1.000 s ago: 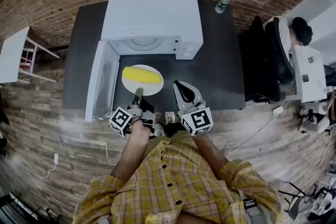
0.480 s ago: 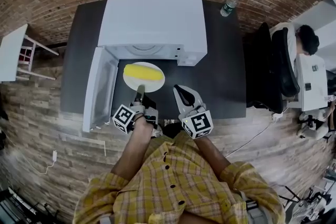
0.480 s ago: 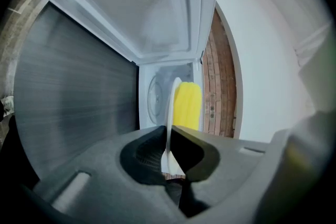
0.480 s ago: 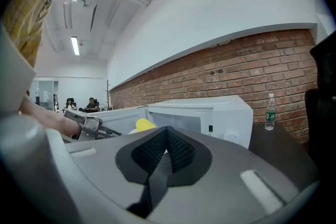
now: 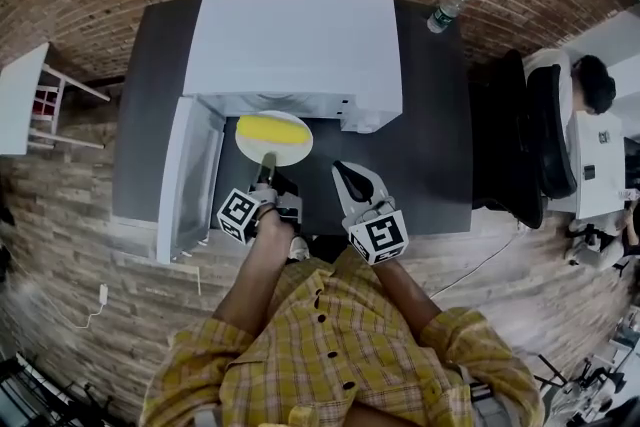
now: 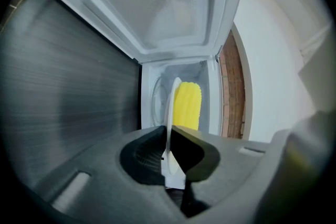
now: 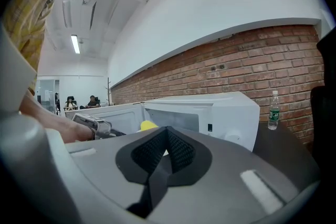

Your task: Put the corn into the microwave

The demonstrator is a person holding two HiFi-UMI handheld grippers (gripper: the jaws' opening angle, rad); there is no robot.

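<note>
plate nearer microwave, rim in left gripper, corn just beyond

The right tool has its jaws pressed together with nothing between them. Beyond them a white microwave stands open, with yellow corn at its mouth and the left tool beside it. A bottle stands on the dark worktop.
</note>
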